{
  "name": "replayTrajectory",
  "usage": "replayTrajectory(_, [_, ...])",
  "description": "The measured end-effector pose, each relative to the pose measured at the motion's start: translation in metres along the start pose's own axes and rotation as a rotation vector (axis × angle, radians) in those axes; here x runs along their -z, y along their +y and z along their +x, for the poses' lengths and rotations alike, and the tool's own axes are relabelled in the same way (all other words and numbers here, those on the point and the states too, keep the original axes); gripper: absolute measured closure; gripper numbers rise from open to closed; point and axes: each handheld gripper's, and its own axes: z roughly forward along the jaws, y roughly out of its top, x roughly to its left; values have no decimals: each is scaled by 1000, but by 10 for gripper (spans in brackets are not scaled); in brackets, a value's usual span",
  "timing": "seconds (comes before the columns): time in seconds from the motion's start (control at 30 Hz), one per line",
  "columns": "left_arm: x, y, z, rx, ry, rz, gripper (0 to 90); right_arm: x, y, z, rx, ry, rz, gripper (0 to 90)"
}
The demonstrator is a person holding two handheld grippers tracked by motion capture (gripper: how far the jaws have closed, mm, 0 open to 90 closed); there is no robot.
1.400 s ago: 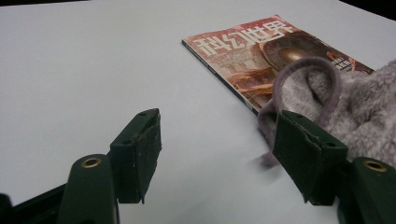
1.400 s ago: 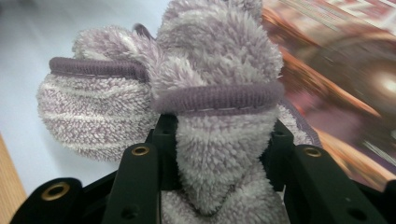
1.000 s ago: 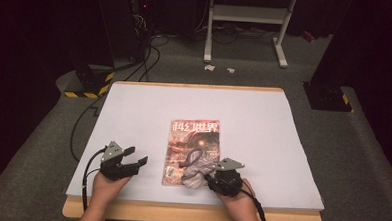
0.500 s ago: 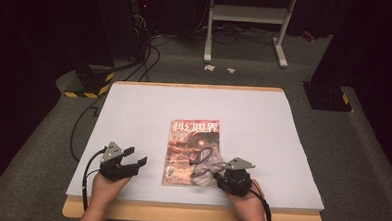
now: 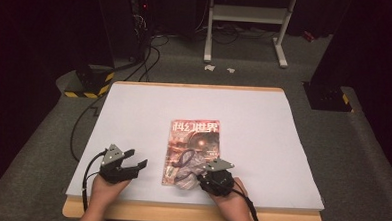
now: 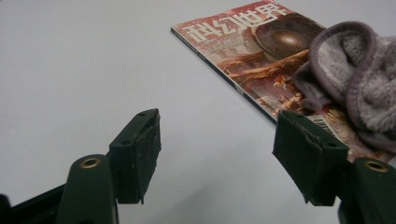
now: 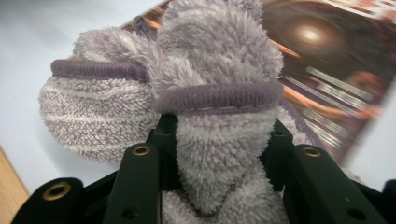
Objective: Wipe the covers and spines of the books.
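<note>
A magazine (image 5: 195, 143) with a reddish cover lies on the white table top (image 5: 149, 113), just in front of the person. A fluffy grey-purple cloth (image 5: 187, 166) is bunched on the magazine's near end. My right gripper (image 5: 203, 178) is shut on that cloth (image 7: 215, 140), whose pile bulges up between its two jaws. The magazine cover (image 7: 327, 60) lies behind it. My left gripper (image 5: 132, 160) rests on the table to the left of the magazine, open, with nothing between its fingers. Its own view has the left gripper (image 6: 217, 149) low, the magazine (image 6: 247, 51) and the cloth (image 6: 355, 79) ahead.
The wooden table edge (image 5: 189, 213) runs along the front. Black cables (image 5: 80, 130) hang off the left side onto the grey floor. A white metal stand (image 5: 248, 22) and dark equipment stand beyond the far edge.
My right gripper has shifted a little to the right along the magazine's near end, dragging the cloth with it. The left gripper has stayed put.
</note>
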Motion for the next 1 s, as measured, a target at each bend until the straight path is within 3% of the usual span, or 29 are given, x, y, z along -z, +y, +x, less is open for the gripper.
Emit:
replayTrajectory(0.17, [2, 1, 1, 2, 7, -6, 322, -16, 14, 21, 48, 33, 1, 605])
replayTrajectory(0.47, [7, 1, 10, 31, 19, -26, 323, -36, 33, 42, 74, 70, 13, 604])
replayTrajectory(0.73, [7, 1, 8, 23, 18, -20, 322, -37, 34, 41, 84, 74, 17, 603])
replayTrajectory(1.0, [6, 1, 7, 18, 13, -16, 323, -17, 15, 21, 49, 44, 15, 603])
